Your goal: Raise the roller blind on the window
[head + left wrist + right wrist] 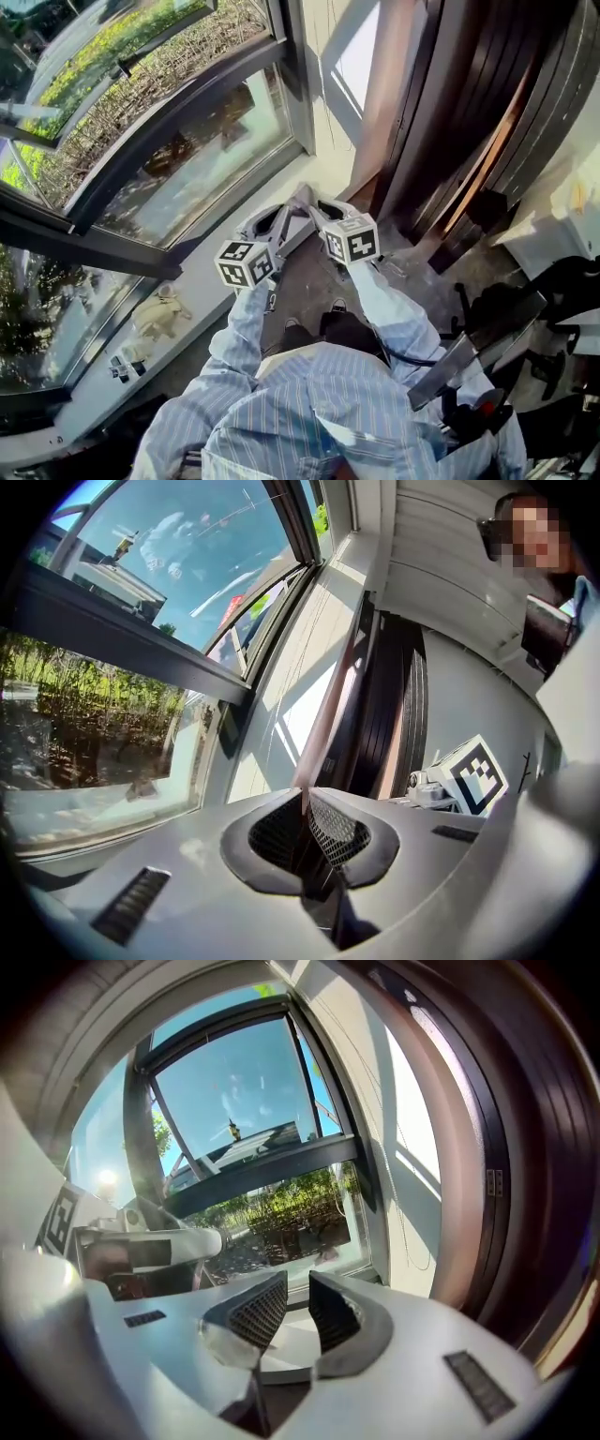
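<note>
Roller blind: no blind fabric shows over the window in any view. The glass is bare as far up as the frames reach, with sky and shrubs plain through it, which is how the task wants it. The roll itself is out of view, so how high the blind sits cannot be confirmed. A thin looped cord hangs on the pale wall just beside the window's frame, between the window and the dark curtain.

Left gripper: jaws closed to a hairline slit with nothing visible between them. It is pointed at the wall strip beside the window.

Right gripper: jaws partly open with a clear gap. It is empty; only the window sill shows through the gap. It is aimed at the window's lower pane.

Both grippers are close together in front of the window, just above the sill.

Risks, as judged:
- The cord is thin and slack, so a loose or off-centre grip would let it slide through the pads.
- If the blind is already at its top, further hauling on the cord would strain the mechanism.
- The curtain edge hangs near the cord and could be pinched along with it.
- The grippers are close enough to knock each other.
- A pale crumpled item on the sill could be swept off by a low pass.
</note>
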